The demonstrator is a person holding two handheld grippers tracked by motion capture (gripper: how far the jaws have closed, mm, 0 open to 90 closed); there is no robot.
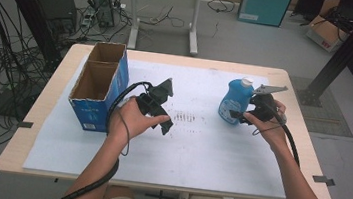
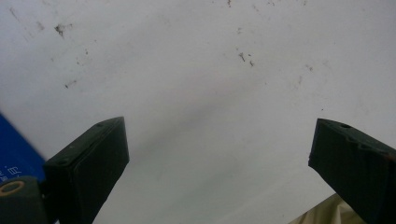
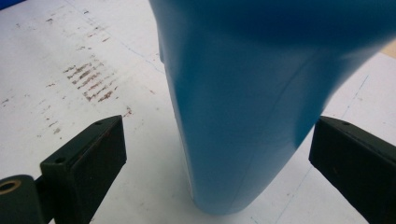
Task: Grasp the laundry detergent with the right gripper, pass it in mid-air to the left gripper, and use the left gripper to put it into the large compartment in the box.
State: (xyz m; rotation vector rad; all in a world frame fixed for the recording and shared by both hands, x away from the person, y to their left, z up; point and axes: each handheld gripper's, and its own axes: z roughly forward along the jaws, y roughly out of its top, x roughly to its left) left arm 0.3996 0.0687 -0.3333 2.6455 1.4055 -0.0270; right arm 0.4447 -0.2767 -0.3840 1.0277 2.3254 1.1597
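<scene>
Standing at three o'clock, the bottle (image 1: 235, 102) sits between the right gripper's (image 1: 237, 115) wide-open jaws, not squeezed. The left gripper (image 1: 164, 123), wide open too, holds nothing near the box (image 1: 99, 90) at nine o'clock.

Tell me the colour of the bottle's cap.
White, on the blue bottle; the cap shows best in the high view.

In the right gripper view, the top edge is cutting off the blue plastic bottle (image 3: 243, 93), hiding its cap, and its close surface is blurring. In the left gripper view, the left edge is cutting the blue cardboard box (image 2: 14, 154) down to one corner.
</scene>
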